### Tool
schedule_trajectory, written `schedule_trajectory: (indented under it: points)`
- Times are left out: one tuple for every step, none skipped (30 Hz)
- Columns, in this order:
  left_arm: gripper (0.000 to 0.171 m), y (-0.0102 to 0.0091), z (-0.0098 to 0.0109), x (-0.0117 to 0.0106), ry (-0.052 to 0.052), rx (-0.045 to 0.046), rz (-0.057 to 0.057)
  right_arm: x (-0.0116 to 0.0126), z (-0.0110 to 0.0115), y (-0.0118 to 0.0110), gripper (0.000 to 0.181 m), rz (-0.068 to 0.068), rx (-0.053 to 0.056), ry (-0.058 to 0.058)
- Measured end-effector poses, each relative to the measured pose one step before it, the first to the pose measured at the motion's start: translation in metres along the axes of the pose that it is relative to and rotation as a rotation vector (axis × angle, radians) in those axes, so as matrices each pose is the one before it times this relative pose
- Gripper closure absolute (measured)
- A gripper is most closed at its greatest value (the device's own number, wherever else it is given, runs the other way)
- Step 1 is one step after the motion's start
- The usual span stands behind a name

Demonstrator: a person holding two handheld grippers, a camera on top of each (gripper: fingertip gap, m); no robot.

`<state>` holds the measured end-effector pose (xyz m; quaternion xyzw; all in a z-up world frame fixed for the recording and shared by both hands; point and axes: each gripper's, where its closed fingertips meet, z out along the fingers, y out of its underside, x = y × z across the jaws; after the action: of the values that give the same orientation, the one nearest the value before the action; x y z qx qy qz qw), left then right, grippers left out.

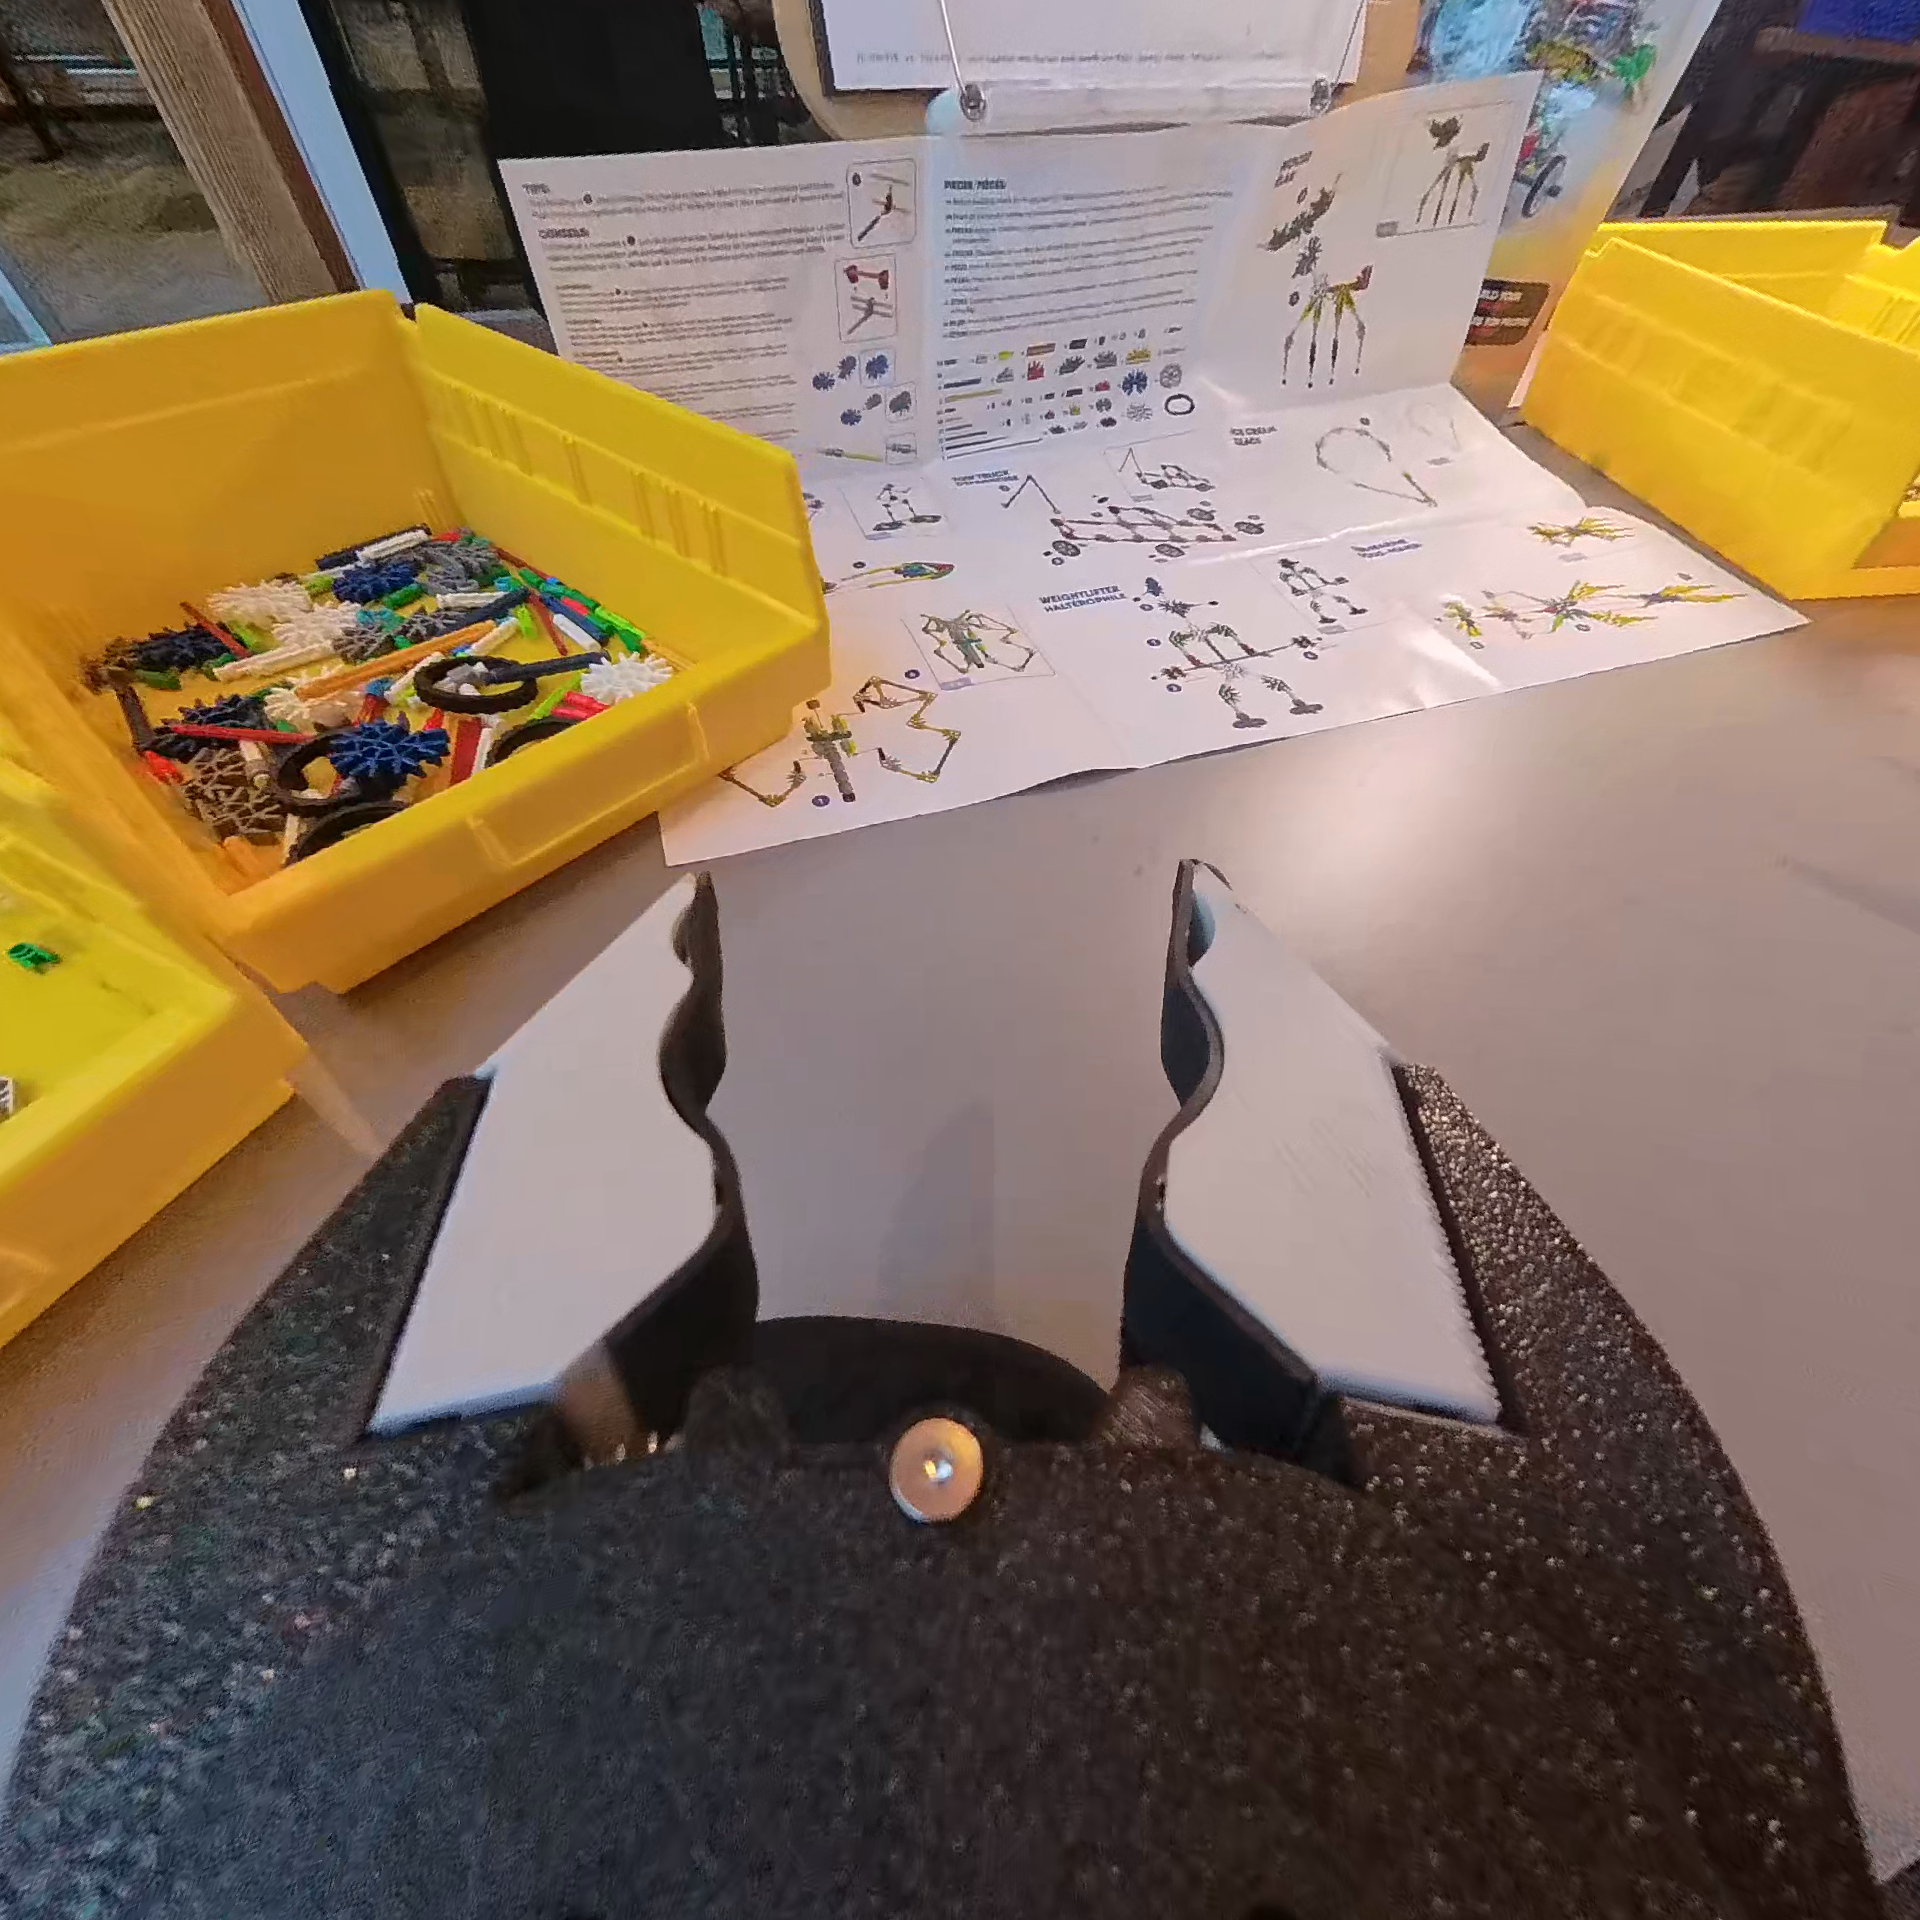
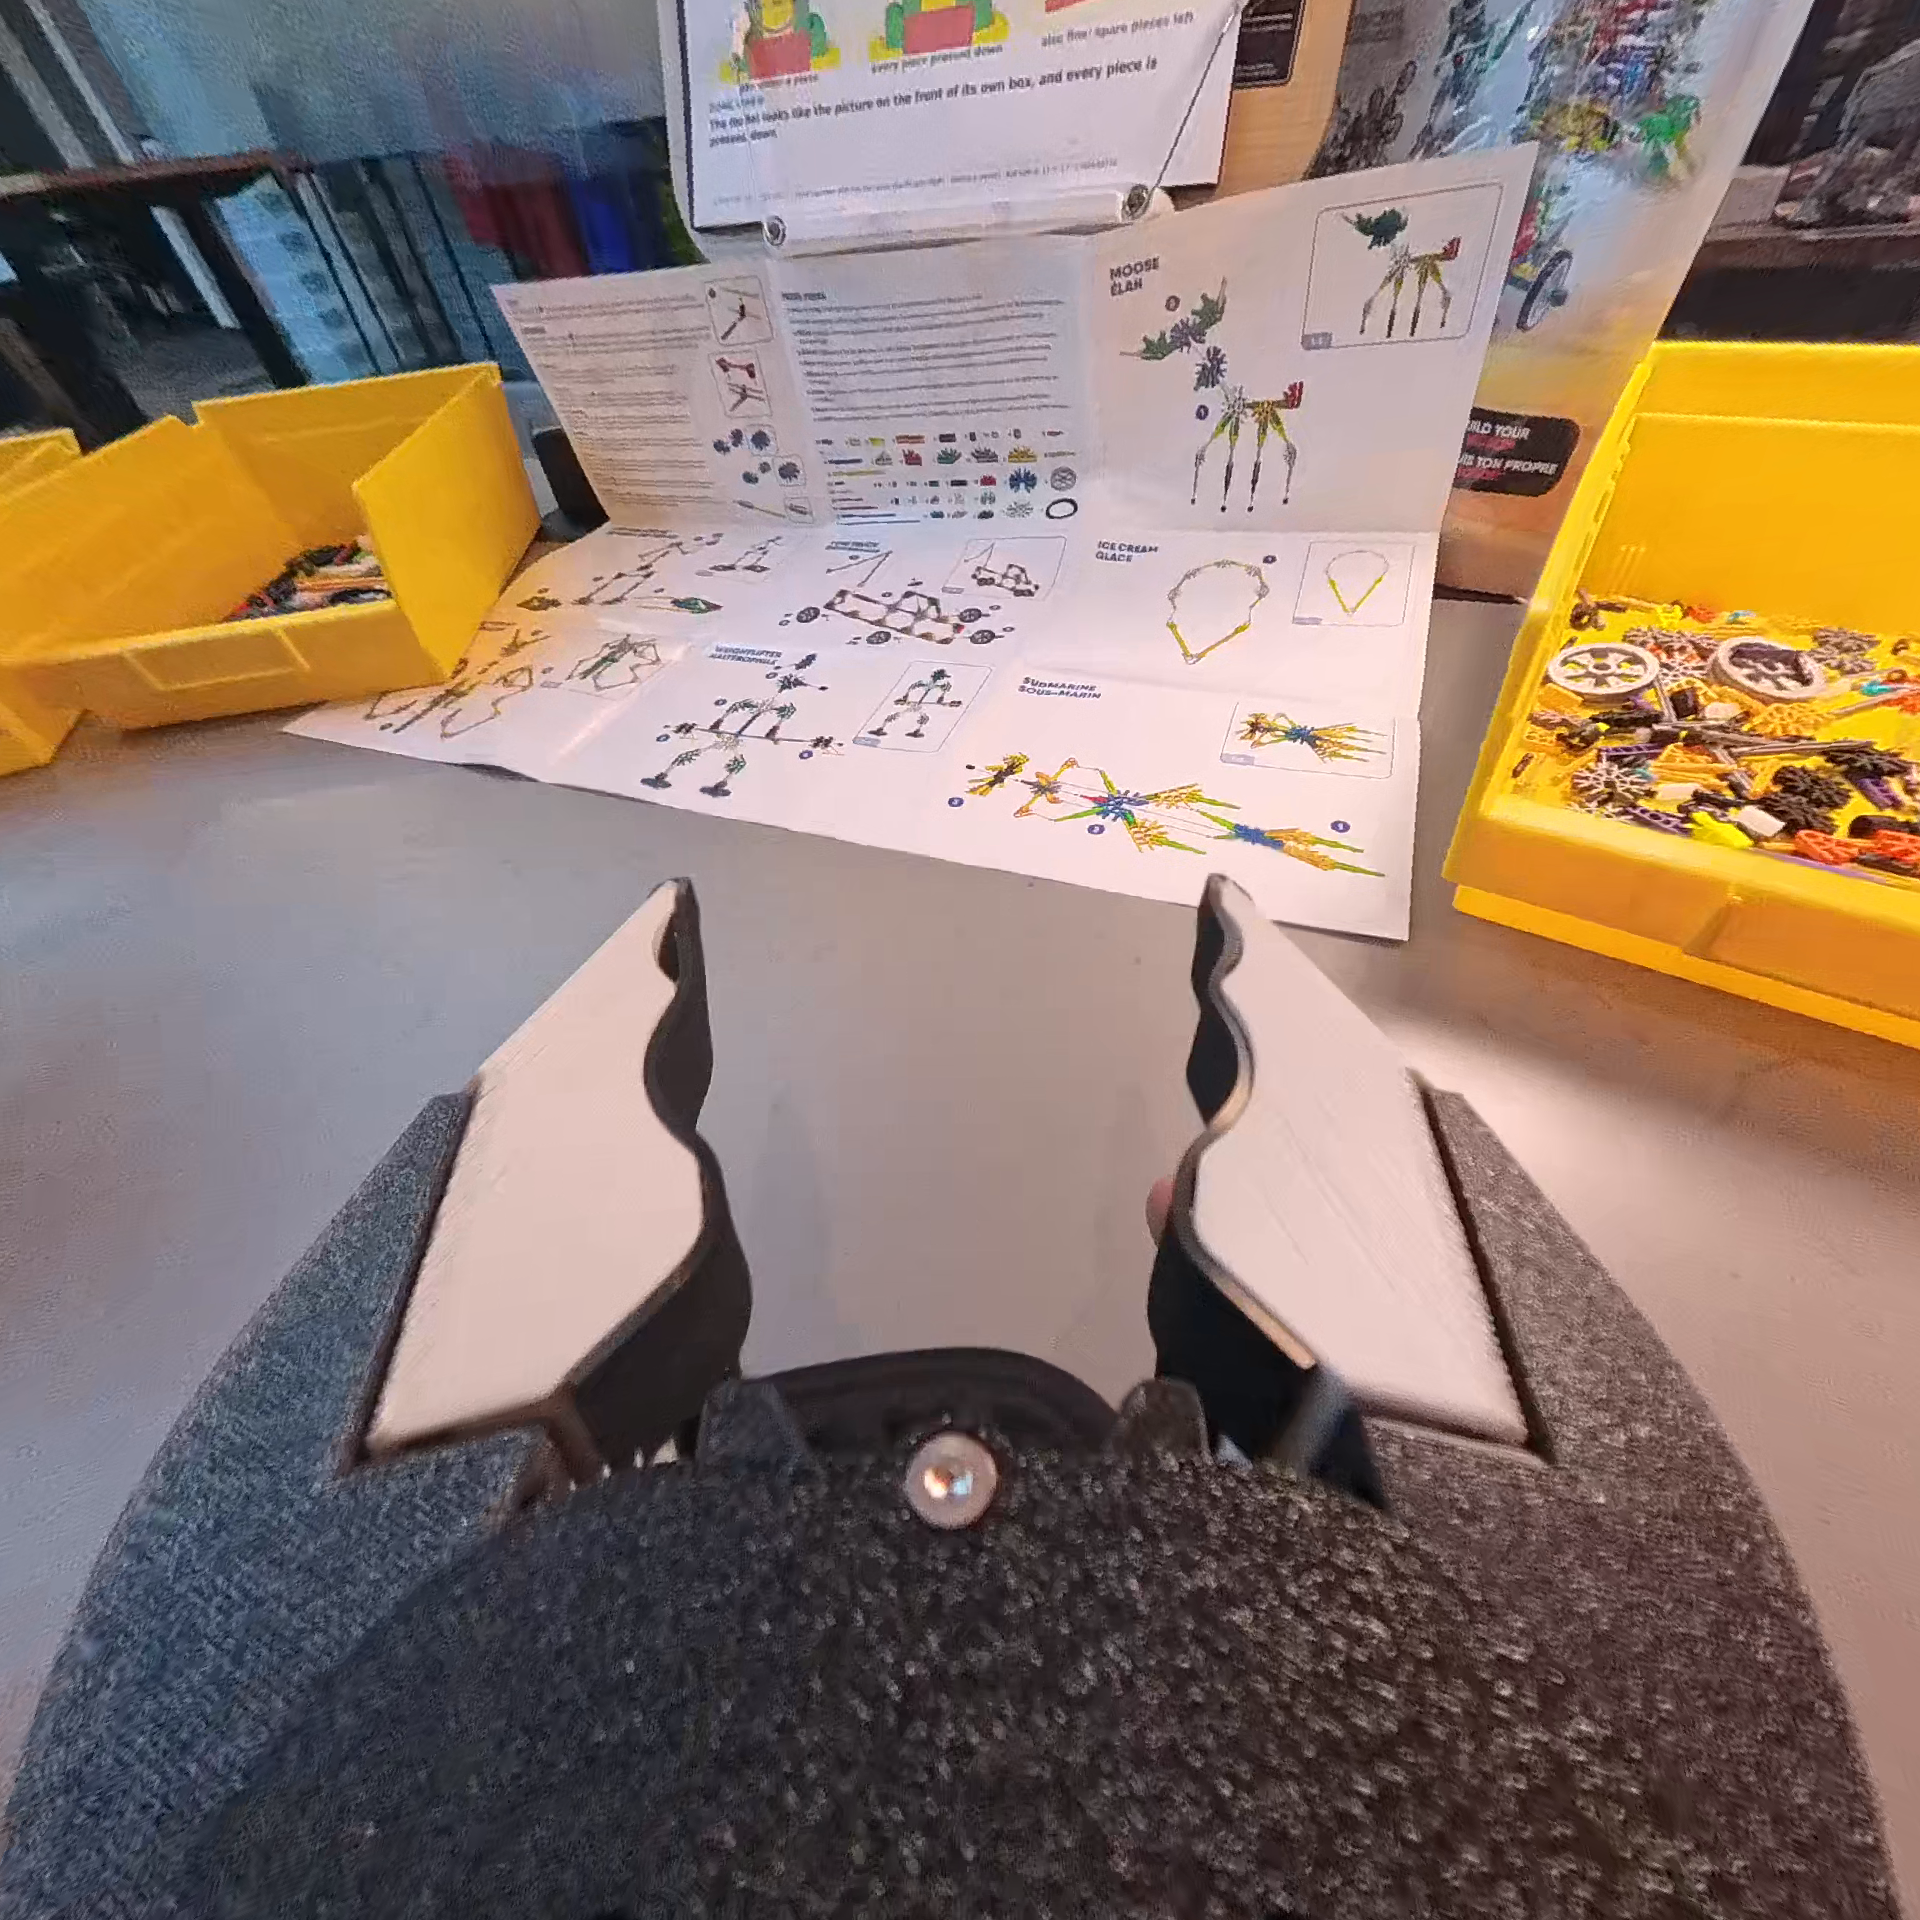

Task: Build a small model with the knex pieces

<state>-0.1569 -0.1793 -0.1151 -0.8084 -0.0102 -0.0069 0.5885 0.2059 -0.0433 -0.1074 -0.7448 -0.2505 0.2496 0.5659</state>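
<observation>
My left gripper (image 1: 940, 883) is open and empty above the grey table (image 1: 1455, 935), just short of a folded white instruction sheet (image 1: 1143, 582). A yellow bin (image 1: 582, 821) with several rods, connectors and black rings (image 1: 364, 665) stands to its left. My right gripper (image 2: 945, 894) is open and empty above the table (image 2: 312, 935), in front of the same sheet (image 2: 935, 644). A yellow bin (image 2: 1621, 914) with several dark and orange toy pieces and grey wheels (image 2: 1714, 727) stands to its right. A fingertip shows behind the right finger (image 2: 1330, 1195).
Another yellow bin (image 1: 104, 1091) sits at the near left and one (image 1: 1683, 416) at the far right in the left wrist view. The left bin (image 2: 239, 655) also shows in the right wrist view. A propped card in a stand (image 2: 956, 114) and a toy box (image 2: 1579, 156) stand behind the sheet.
</observation>
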Motion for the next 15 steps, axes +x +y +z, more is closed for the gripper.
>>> schedule_trajectory:
  points:
    - [0.089, -0.00125, 0.00238, 0.00107, 0.0034, 0.00415, -0.0025, -0.00102, 0.00246, -0.00318, 0.087, 0.0013, 0.0053, -0.0047]
    - [0.091, -0.00117, 0.00146, -0.00042, -0.0027, 0.00777, 0.0006, -0.00071, 0.00279, -0.00275, 0.087, 0.0019, 0.0044, -0.0034]
    - [0.094, -0.00102, 0.00080, -0.00257, -0.0117, 0.00898, 0.0019, 0.00024, 0.00294, -0.00192, 0.087, -0.0072, 0.0021, 0.0021]
    - [0.096, -0.00029, 0.00075, -0.00411, -0.0163, 0.00453, -0.0011, 0.00208, 0.00297, -0.00108, 0.087, -0.0126, -0.0016, 0.0118]
    - [0.095, 0.00013, 0.00053, -0.00520, -0.0179, -0.00020, -0.0070, 0.00358, 0.00261, -0.00042, 0.086, -0.0162, -0.0050, 0.0197]
    - [0.094, -0.00066, -0.00020, -0.00612, -0.0205, 0.00286, -0.0110, 0.00361, 0.00226, -0.00007, 0.085, -0.0167, -0.0058, 0.0181]
    - [0.094, -0.00147, -0.00153, -0.00852, -0.0332, 0.00907, -0.0112, 0.00290, 0.00181, 0.00020, 0.085, -0.0122, -0.0064, 0.0127]
    - [0.094, -0.00158, -0.00274, -0.01130, -0.0459, 0.00802, -0.0079, 0.00246, 0.00119, -0.00007, 0.085, -0.0093, -0.0037, 0.0086]
    - [0.094, -0.00056, -0.00327, -0.01469, -0.0598, 0.00030, -0.0039, 0.00298, 0.00048, 0.00023, 0.085, -0.0086, -0.0039, 0.0105]
    - [0.093, 0.00021, -0.00352, -0.01759, -0.0723, -0.00618, 0.0002, 0.00353, 0.00013, 0.00084, 0.085, -0.0086, -0.0047, 0.0132]
    - [0.090, 0.00086, -0.00335, -0.01994, -0.0799, -0.00982, -0.0003, 0.00245, -0.00030, 0.00099, 0.085, -0.0060, -0.0049, 0.0084]
    - [0.088, 0.00160, -0.00301, -0.01997, -0.0728, -0.01257, -0.0033, 0.00012, -0.00036, 0.00094, 0.085, -0.0010, -0.0043, -0.0033]
    - [0.086, 0.00202, -0.00274, -0.01856, -0.0583, -0.01423, -0.0073, -0.00189, -0.00043, 0.00034, 0.084, 0.0060, -0.0011, -0.0093]
    - [0.082, 0.00128, -0.00308, -0.01758, -0.0503, -0.00723, -0.0105, -0.00404, -0.00016, -0.00074, 0.085, 0.0047, 0.0044, -0.0162]
    - [0.081, 0.00035, -0.00327, -0.01721, -0.0473, 0.00183, -0.0095, -0.00505, 0.00034, -0.00078, 0.085, 0.0008, 0.0020, -0.0177]
